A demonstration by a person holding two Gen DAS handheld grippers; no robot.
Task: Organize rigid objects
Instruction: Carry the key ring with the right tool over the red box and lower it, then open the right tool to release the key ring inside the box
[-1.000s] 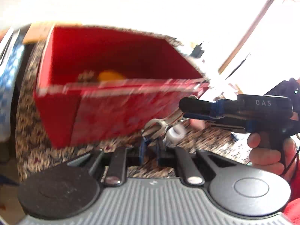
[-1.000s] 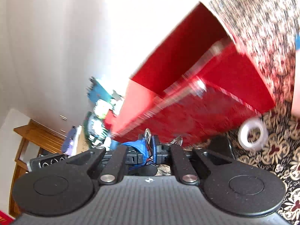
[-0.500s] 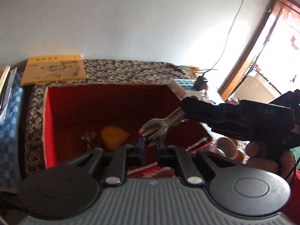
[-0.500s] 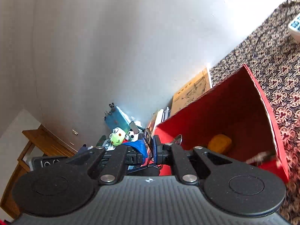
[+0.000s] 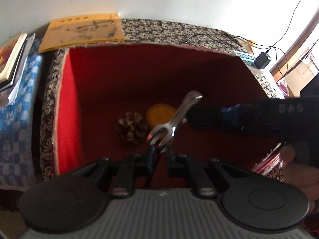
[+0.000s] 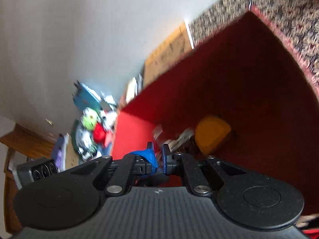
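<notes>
- The left gripper (image 5: 159, 151) was clamped on the forked end of a metal wrench (image 5: 175, 117), held above the open red box (image 5: 67, 103); this looked like the dropping-in step.
- On the box floor lay a pine cone (image 5: 131, 127) and, just beside it, a yellow object (image 5: 159, 113), both under the wrench.
- The right gripper (image 6: 158, 155), reaching in from the right, was closed on the wrench's other end.
- Next, both would likely need to lower and let go.
</notes>
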